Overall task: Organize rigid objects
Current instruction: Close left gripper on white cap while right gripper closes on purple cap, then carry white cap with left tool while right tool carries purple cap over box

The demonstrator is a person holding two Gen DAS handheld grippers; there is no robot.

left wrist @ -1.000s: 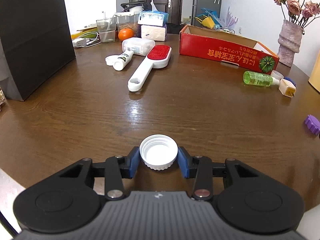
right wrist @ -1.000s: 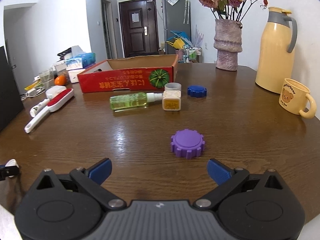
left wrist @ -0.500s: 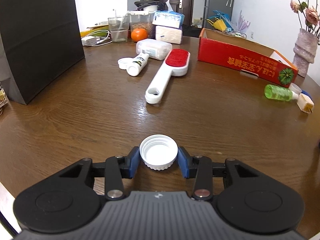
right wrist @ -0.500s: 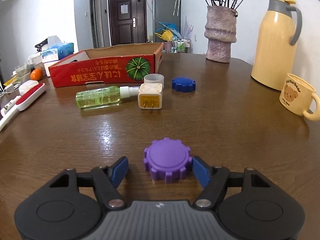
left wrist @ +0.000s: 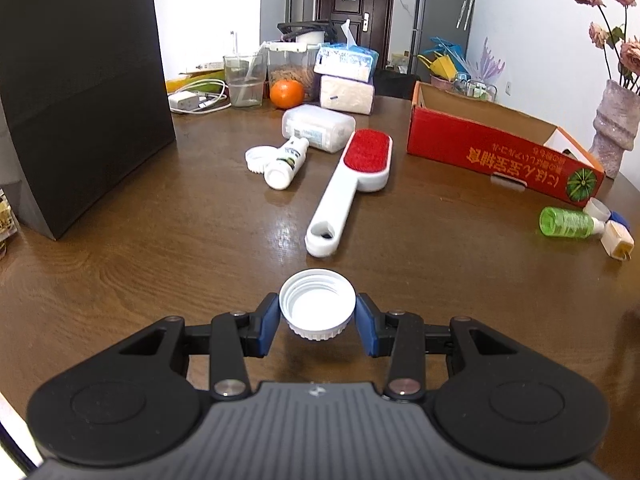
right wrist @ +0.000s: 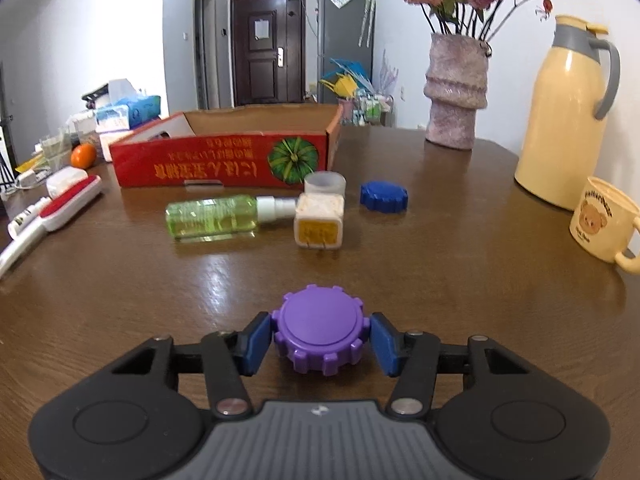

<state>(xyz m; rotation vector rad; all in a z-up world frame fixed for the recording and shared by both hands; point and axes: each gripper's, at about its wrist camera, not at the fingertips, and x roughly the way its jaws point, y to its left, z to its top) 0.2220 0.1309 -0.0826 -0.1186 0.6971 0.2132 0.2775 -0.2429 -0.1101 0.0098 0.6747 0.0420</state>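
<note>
The left gripper [left wrist: 317, 322] is clamped on a white bottle cap [left wrist: 317, 305], open side up, its blue pads pressing both sides of the ribbed rim; a shadow beneath suggests the cap hangs just above the tabletop [left wrist: 160, 248]. Ahead lie a red-faced white lint brush [left wrist: 352, 188], a small white bottle [left wrist: 286, 160] on its side touching a loose white lid [left wrist: 256, 158], and a red cardboard box [left wrist: 500, 152].

The right gripper [right wrist: 319, 342] has just been closing around a purple toothed cap [right wrist: 320, 334] that sits between its pads. The left pad meets the cap's edge; whether the right pad touches is hard to tell. Beyond it lie a green spray bottle [right wrist: 214, 218], a white plug adapter [right wrist: 319, 226], a clear cup-like cap [right wrist: 325, 184] and a blue toothed cap [right wrist: 383, 196].
</note>
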